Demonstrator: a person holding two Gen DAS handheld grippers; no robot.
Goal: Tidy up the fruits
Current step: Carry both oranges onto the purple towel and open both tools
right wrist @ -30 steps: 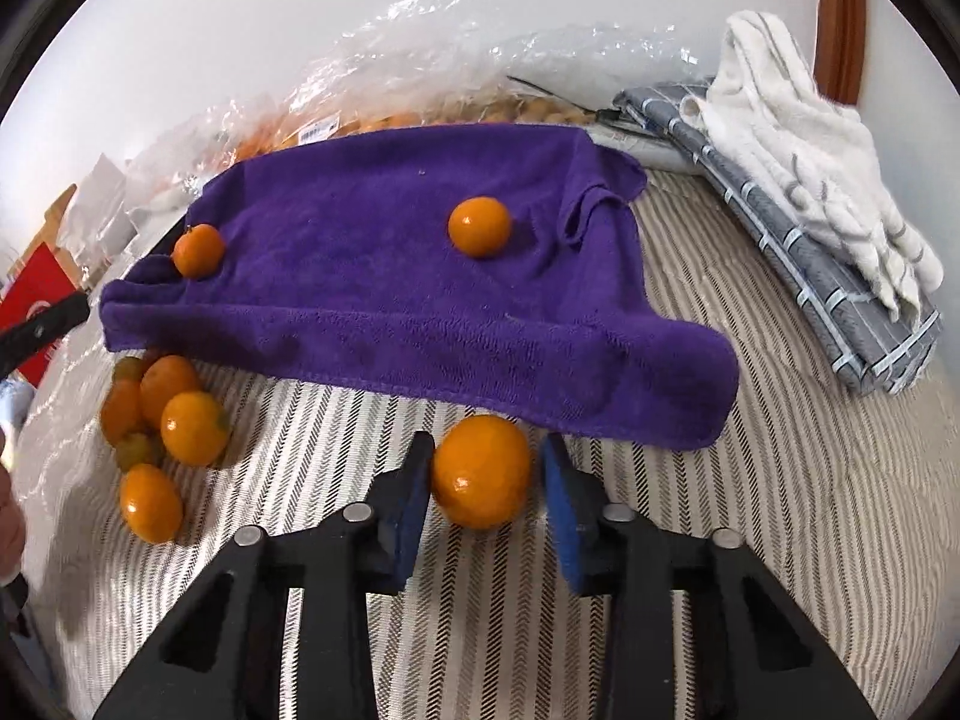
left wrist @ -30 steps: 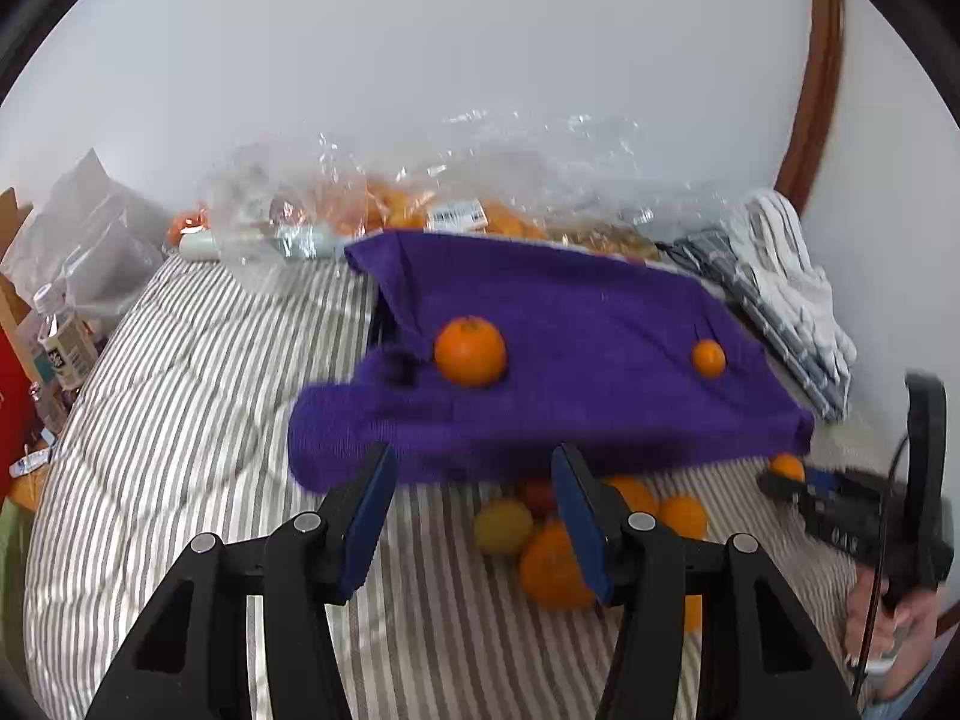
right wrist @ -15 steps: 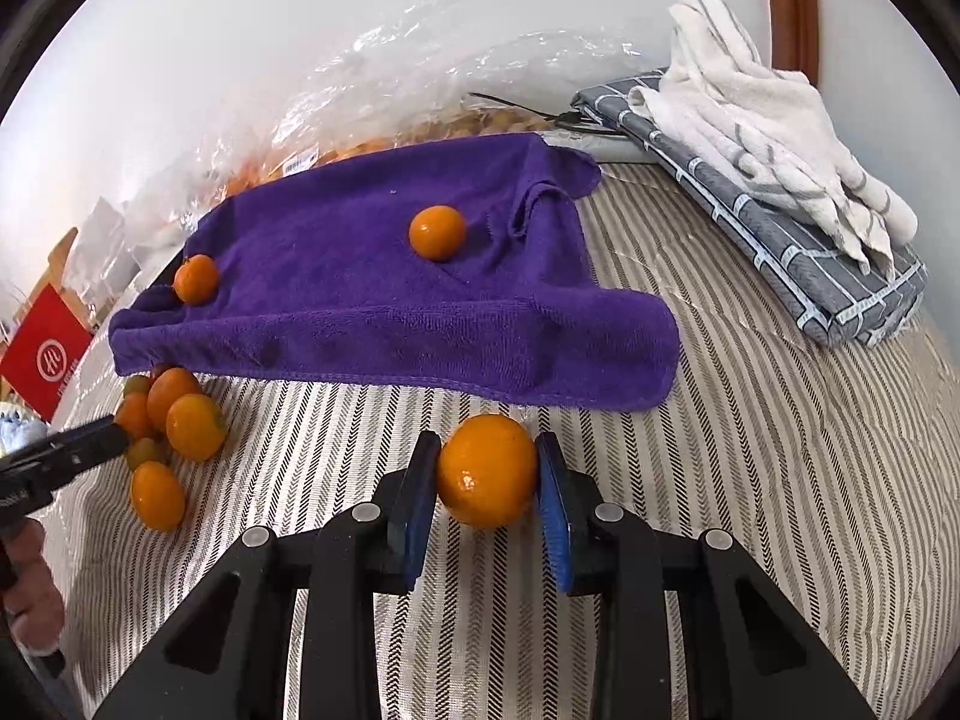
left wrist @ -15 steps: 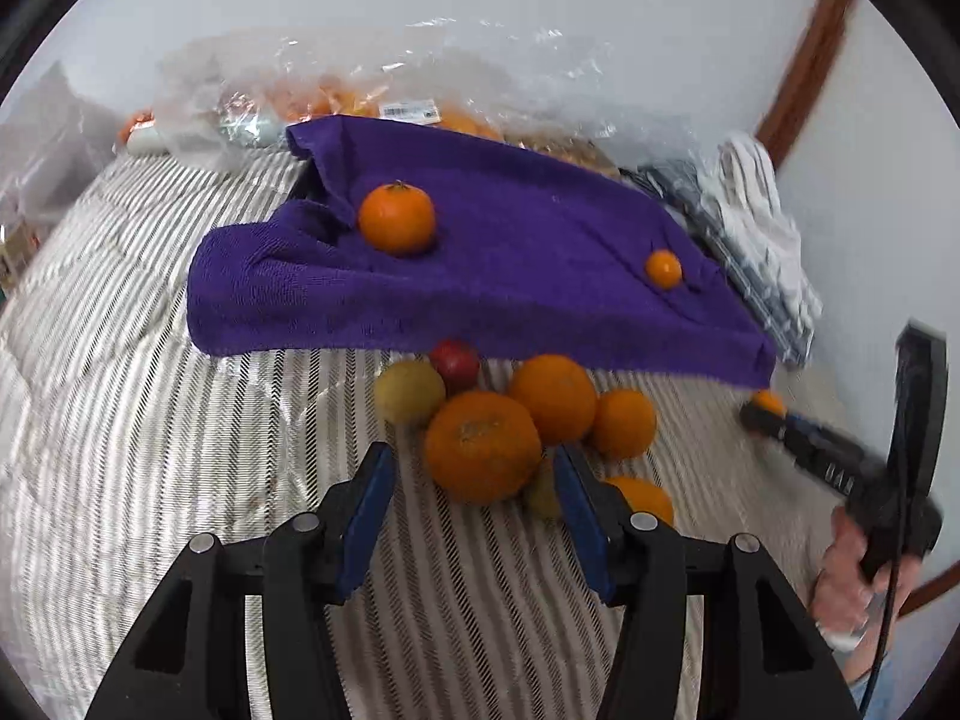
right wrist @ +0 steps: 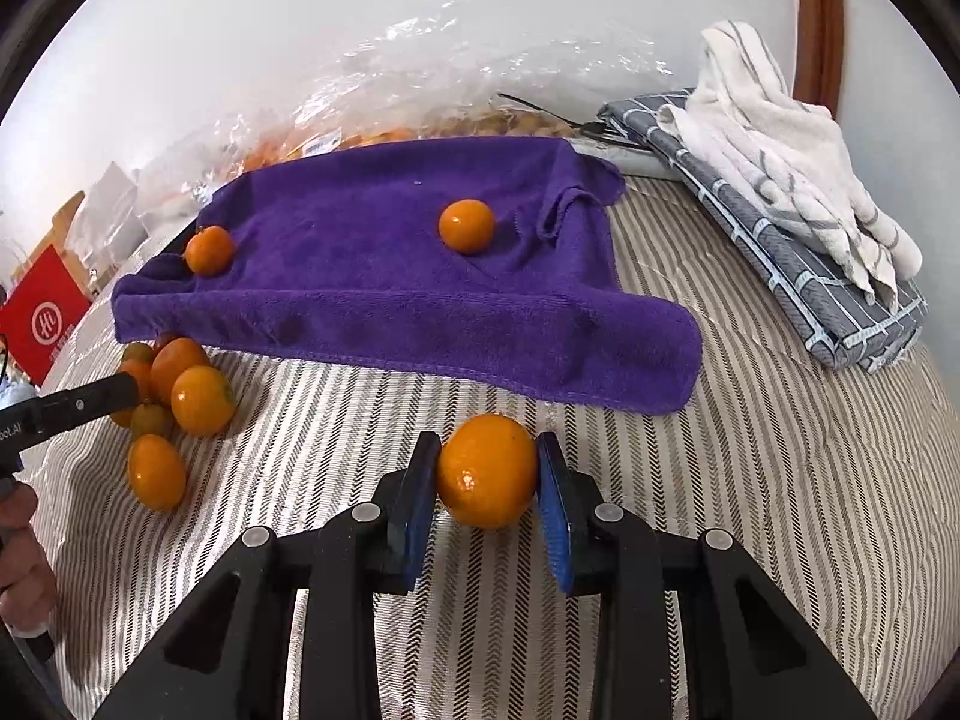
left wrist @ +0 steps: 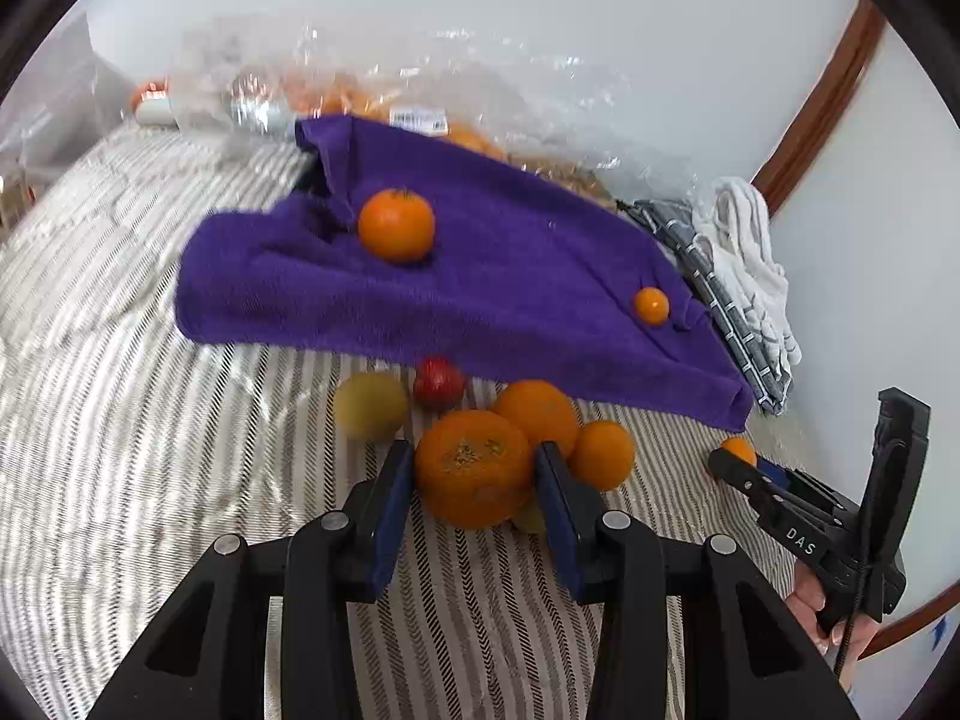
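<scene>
- Gripping a large orange, the left gripper had just been closing its jaws; both blue pads lay against the fruit's sides at the near edge of a fruit cluster on the striped bed cover.
- The cluster comprised two further oranges, a yellow-green fruit and a small red fruit, all touching or just beside one another.
- A greenish fruit behind the right pad was mostly hidden.
- The right gripper was clamped on a single orange, well apart from the cluster, in front of the purple towel.
- The towel lay spread on the bed with its near edge folded over.
- Two fruits rested on the towel: a mandarin with a green stem near its left fold, and a smaller orange toward its right end.
- A clear plastic bag holding more orange fruit sat behind the towel against the wall.
- A folded grey checked cloth with a white striped towel on top lay at the right side.
- A person's hand held the right gripper's handle.
</scene>
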